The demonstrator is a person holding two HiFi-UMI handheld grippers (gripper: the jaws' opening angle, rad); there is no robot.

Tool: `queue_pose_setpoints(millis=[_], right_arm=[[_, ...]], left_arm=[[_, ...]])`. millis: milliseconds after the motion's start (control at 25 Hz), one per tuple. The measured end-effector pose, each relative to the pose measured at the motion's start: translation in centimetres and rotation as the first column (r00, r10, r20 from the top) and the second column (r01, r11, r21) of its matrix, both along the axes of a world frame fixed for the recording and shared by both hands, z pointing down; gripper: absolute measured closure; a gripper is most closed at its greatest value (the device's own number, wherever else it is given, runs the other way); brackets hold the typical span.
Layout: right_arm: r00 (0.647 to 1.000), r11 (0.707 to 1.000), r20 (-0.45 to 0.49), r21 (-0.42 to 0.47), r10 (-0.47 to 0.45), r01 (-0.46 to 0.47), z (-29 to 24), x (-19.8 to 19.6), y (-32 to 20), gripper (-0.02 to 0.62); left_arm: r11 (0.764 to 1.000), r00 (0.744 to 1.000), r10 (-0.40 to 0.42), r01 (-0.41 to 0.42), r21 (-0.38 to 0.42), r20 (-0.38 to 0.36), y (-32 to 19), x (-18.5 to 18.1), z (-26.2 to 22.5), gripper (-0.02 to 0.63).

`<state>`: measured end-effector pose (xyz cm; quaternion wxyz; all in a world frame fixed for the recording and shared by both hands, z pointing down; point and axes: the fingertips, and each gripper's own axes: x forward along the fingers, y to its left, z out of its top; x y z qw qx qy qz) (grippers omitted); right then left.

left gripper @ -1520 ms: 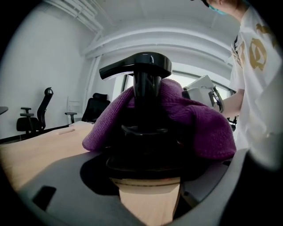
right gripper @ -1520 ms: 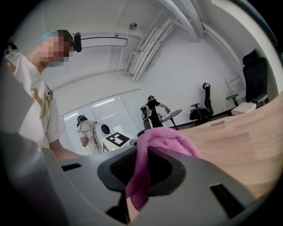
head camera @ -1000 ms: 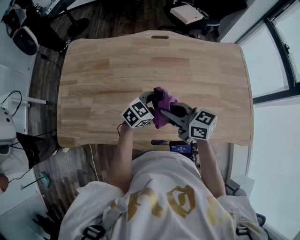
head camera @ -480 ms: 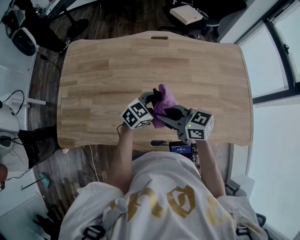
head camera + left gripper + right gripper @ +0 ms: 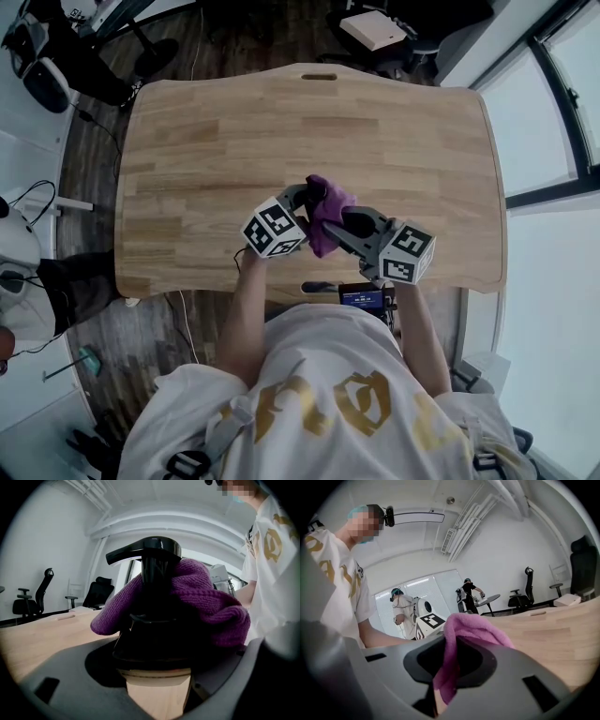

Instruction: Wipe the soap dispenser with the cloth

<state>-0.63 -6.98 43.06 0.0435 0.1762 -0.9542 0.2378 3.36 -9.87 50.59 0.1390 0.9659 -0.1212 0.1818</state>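
A black soap dispenser [image 5: 152, 606] with a pump head stands between the jaws of my left gripper [image 5: 154, 667], which is shut on its body. A purple cloth [image 5: 206, 602] is draped against the dispenser's right side and behind its pump. In the head view the cloth [image 5: 328, 211] sits between the two grippers near the table's front middle, and it hides most of the dispenser. My right gripper [image 5: 445, 677] is shut on the purple cloth [image 5: 464, 634] and presses it toward the left gripper [image 5: 305, 202]. The right gripper [image 5: 352, 225] lies just right of the cloth.
The wooden table [image 5: 234, 131] is bare around the grippers. Its front edge runs close below my hands. Office chairs [image 5: 28, 599] stand beyond the far side. Other people [image 5: 405, 611] stand in the room behind the person's arm.
The right gripper and the cloth have shifted slightly over the dispenser, back toward where they were a second ago. The left gripper has stayed in place.
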Motion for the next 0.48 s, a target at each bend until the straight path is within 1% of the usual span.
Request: queue_pose_setpoints(millis=[200, 400, 480], right_arm=[[0.992, 0.993, 0.047, -0.027, 0.115, -0.114, -0.2, 1.8, -1.8, 0.54], [0.986, 0.988, 0.059, -0.025, 0.156, -0.154, -0.4, 2.5, -2.5, 0.54], [0.979, 0.982, 0.08, -0.039, 0.189, -0.187, -0.5, 3.0, -2.8, 0.54]], left_arm=[[1.0, 1.0, 0.018, -0.018, 0.007, -0.016, 0.4, 0.1, -0.3, 0.247], [0.998, 0.998, 0.056, -0.056, 0.007, -0.023, 1.0, 0.8, -0.7, 0.247], [0.997, 0.997, 0.076, -0.075, 0.009, -0.016, 1.3, 1.0, -0.7, 0.247]])
